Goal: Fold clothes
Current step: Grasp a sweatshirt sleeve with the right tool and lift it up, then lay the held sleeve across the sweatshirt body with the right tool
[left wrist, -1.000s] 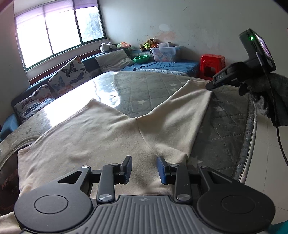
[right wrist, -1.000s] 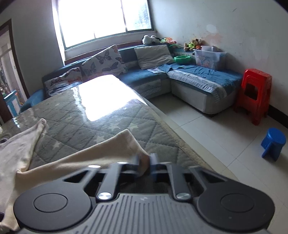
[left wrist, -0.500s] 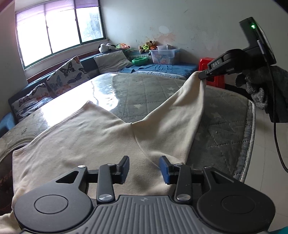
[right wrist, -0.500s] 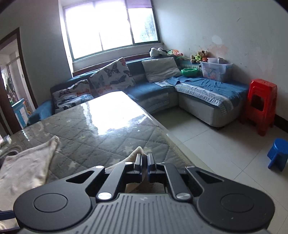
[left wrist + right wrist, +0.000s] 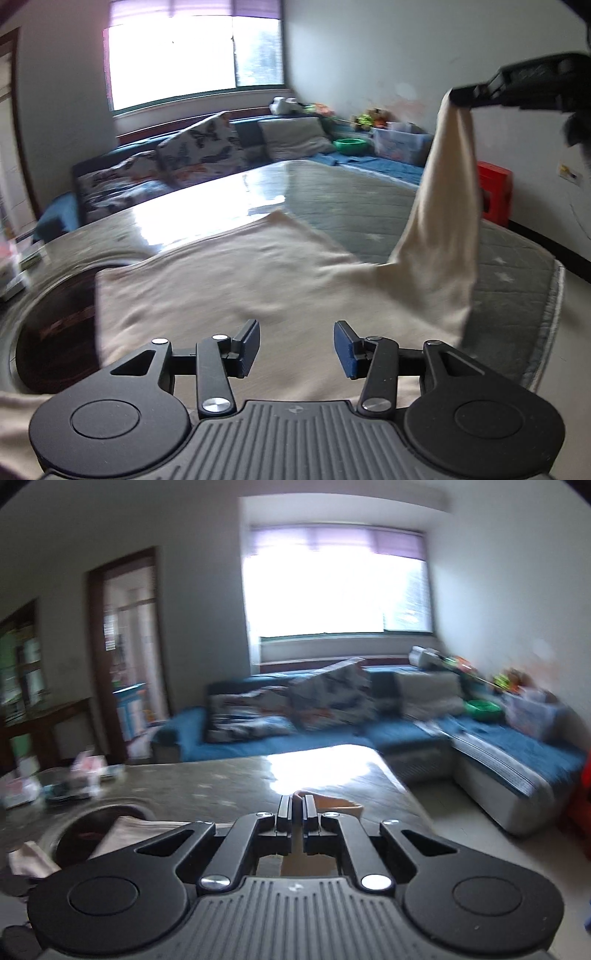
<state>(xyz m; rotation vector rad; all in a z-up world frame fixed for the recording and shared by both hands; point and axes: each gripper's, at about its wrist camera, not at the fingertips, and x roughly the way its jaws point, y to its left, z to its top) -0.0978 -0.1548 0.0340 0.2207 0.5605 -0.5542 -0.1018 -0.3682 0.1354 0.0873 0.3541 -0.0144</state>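
The cream garment (image 5: 229, 280) lies spread on the quilt-covered worktop (image 5: 369, 199), while one long end of it, a sleeve or a leg, I cannot tell which, is raised high at the right. The right hand-held gripper (image 5: 296, 805) has its jaws pressed together on the tip of that end, and in the left wrist view the cloth hangs from it in a taut, slightly twisted strip. The left hand-held gripper (image 5: 295, 345) hovers just above the body of the garment with its blue-padded jaws spread apart, holding nothing.

To do this fold well, I judge the raised end should be carried across and laid flat over the body, kept lightly taut so it lands without the twist. The free gripper could press the body near the root of the raised end, so the rest does not drag across the slick cover. Release should come only once the tip rests on the cloth.

No brand, label or writing is readable; both views are blurred by motion.
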